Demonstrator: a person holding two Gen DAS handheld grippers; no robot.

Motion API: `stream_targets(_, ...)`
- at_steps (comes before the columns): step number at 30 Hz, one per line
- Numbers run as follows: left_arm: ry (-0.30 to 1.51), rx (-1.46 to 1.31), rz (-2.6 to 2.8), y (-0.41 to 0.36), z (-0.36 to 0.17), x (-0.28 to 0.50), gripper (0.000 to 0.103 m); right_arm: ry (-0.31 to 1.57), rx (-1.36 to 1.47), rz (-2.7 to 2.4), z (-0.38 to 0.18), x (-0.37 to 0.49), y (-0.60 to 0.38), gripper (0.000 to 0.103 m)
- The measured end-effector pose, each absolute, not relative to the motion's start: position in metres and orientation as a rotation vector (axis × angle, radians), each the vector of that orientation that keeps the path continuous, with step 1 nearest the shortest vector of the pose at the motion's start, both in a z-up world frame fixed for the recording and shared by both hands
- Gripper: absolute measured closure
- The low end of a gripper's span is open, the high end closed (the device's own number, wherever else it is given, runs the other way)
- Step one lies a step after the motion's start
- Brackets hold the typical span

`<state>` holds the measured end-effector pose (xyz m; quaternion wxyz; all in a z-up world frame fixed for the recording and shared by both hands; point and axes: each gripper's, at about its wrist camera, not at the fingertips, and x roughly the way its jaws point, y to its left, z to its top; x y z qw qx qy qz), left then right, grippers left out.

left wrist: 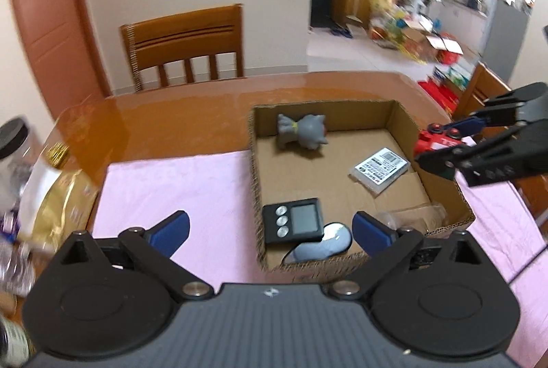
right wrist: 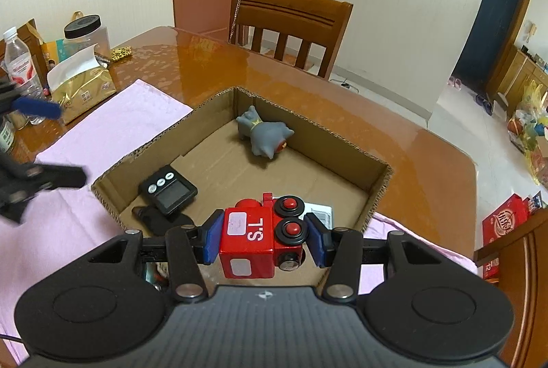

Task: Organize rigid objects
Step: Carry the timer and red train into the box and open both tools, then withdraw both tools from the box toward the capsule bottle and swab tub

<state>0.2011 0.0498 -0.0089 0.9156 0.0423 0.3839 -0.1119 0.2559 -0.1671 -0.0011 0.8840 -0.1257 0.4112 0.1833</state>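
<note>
An open cardboard box point(left wrist: 255, 162) point(right wrist: 325, 142) stands on a pink cloth. It holds a grey cat figure point(left wrist: 303, 135) point(right wrist: 263, 135), a black timer point(left wrist: 293, 220) point(right wrist: 168, 190), a white labelled case point(left wrist: 380, 170) and a dark rounded device point(left wrist: 322, 248). My right gripper point(right wrist: 262, 238) point(left wrist: 441, 149) is shut on a red toy train point(right wrist: 255, 236) point(left wrist: 432, 142) and holds it over the box's near right edge. My left gripper point(left wrist: 270, 227) point(right wrist: 70, 142) stands open and empty above the box's front left corner.
The pink cloth point(left wrist: 178, 190) covers part of a glossy wooden table point(left wrist: 178, 118). A gold bag point(right wrist: 84, 90), a black-lidded jar point(right wrist: 85, 32) and a water bottle point(right wrist: 20, 66) crowd the table's left end. A wooden chair point(right wrist: 287, 25) stands behind.
</note>
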Motion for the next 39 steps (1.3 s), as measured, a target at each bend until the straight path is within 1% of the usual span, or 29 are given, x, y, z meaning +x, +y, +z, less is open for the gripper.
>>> stream_targets(8, 0.822, 0.063, -0.130, 0.082, -0.018, 0.175, 0.001, 0.894, -0.276, 0.426, -0.019, 0.299, -0.127, 0.049)
stream_targets(14, 0.841, 0.032, -0.093, 0.100, -0.023, 0.165, 0.001, 0.881, -0.292, 0.433, -0.025, 0.332, -0.095, 0.048)
stream_targets(16, 0.844, 0.023, -0.084, 0.104, -0.025, 0.164, 0.001, 0.875, -0.285, 0.431, -0.025, 0.340, -0.089, 0.035)
stream_targets(18, 0.848, 0.020, -0.081, 0.105, -0.026, 0.164, 0.001, 0.854, -0.294, 0.414, -0.022, 0.342, -0.084, 0.005)
stream_targets(19, 0.849, 0.020, -0.080, 0.105, -0.026, 0.163, 0.001, 0.841, -0.299, 0.412, -0.020, 0.341, -0.083, 0.001)
stream_targets(21, 0.850, 0.020, -0.081, 0.106, -0.026, 0.162, 0.001, 0.821, -0.300, 0.423, -0.016, 0.336, -0.083, 0.000)
stream_targets(30, 0.849, 0.029, -0.098, 0.098, -0.027, 0.158, 0.001, 0.844, -0.289, 0.396, -0.004, 0.308, -0.099, 0.000)
stream_targets(39, 0.862, 0.040, -0.084, 0.092, -0.034, 0.140, 0.001, 0.846, -0.245, 0.362, -0.001, 0.246, -0.118, 0.000)
